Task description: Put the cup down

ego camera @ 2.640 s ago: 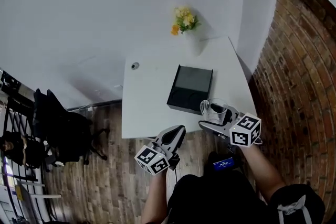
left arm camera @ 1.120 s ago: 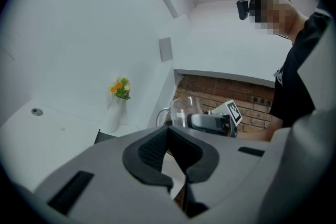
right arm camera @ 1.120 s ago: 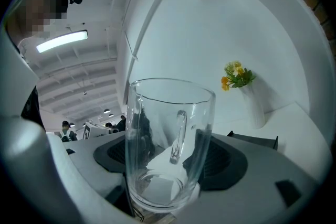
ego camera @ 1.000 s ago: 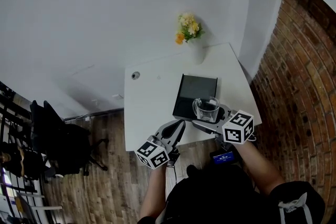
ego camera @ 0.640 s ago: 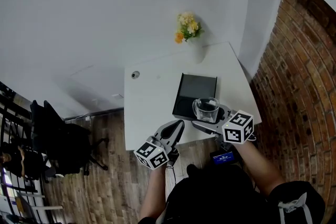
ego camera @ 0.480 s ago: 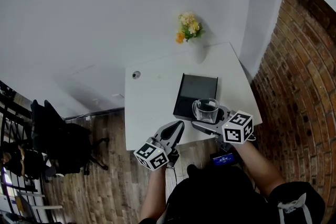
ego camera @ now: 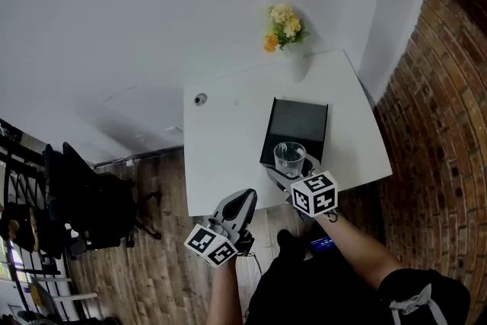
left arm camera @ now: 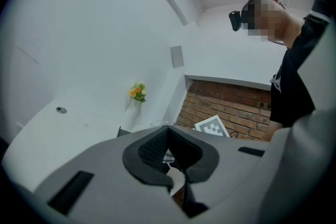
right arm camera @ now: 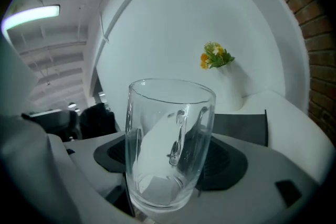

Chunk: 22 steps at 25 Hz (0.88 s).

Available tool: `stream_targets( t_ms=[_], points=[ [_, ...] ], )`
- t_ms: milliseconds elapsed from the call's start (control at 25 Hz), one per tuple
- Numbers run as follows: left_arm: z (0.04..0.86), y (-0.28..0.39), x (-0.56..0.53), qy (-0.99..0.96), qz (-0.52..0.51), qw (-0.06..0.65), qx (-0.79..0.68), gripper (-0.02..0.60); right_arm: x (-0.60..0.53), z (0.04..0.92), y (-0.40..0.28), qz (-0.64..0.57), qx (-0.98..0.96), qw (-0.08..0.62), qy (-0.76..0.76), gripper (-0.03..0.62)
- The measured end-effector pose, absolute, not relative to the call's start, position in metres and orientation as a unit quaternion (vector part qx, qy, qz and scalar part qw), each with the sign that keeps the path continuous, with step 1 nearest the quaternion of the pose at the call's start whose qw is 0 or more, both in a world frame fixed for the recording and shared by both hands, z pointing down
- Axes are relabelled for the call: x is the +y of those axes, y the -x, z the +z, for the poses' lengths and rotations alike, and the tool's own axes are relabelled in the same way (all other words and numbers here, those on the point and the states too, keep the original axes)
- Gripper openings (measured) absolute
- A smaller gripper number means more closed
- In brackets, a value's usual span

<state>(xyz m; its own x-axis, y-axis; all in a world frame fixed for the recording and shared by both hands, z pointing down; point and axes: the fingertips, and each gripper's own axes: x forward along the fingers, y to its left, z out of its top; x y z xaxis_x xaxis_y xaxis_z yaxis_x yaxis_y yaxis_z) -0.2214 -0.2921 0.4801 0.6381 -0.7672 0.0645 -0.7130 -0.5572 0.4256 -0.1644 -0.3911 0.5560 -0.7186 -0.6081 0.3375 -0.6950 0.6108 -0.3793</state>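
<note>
My right tool [right arm camera: 168, 168] is clamped on the cup [right arm camera: 169, 147], one jaw on each side of its lower half. The cup is a clear, empty glass mug standing upright, with its handle on the far side showing through the wall. From the head view it sits over the near edge of the black tray [ego camera: 300, 124] on the white worktop [ego camera: 224, 141]; I cannot tell whether it touches. My left tool [ego camera: 242, 203] has its jaws together, holding nothing, just off the worktop's near edge.
</note>
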Motion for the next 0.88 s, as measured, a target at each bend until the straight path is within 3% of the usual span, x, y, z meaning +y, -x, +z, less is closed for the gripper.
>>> stream_targets(
  t_ms=[320, 880],
  points=[
    [0.503, 0.247, -0.269, -0.873, -0.056, 0.244, -0.418, 0.007, -0.443, 0.604, 0.170, 0.203, -0.836, 0.141, -0.490, 0.388],
    [0.512, 0.242, -0.274, -0.882, -0.074, 0.256, -0.388, 0.006, -0.471, 0.611, 0.221, 0.034, -0.898, 0.288, -0.330, 0.388]
  ],
)
